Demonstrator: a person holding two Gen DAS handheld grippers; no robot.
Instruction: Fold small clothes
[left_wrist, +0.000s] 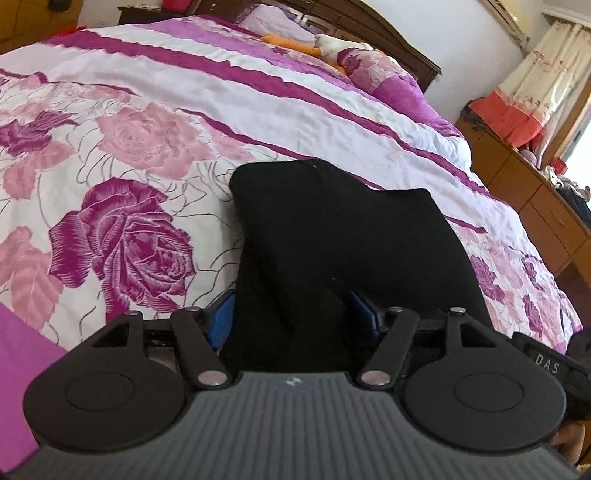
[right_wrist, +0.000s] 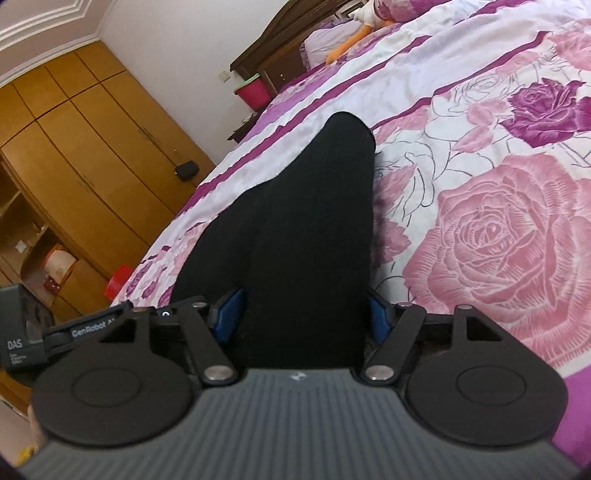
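A small black garment (left_wrist: 332, 240) lies on the floral bedspread and runs back between the blue pads of my left gripper (left_wrist: 295, 317), which is shut on its near end. The same black garment (right_wrist: 306, 229) shows in the right wrist view, narrowing to a rounded tip far from me. My right gripper (right_wrist: 306, 317) is shut on its near end too, with the cloth bunched between the blue pads (right_wrist: 231, 314). The fingertips of both grippers are hidden by the cloth.
The bed (left_wrist: 155, 147) has a white, pink and purple rose cover. Pillows and an orange and white plush toy (left_wrist: 295, 46) lie by the dark headboard. A wooden dresser (left_wrist: 535, 206) stands beside the bed. A wooden wardrobe (right_wrist: 74, 155) and a pink bin (right_wrist: 255, 92) show on the other side.
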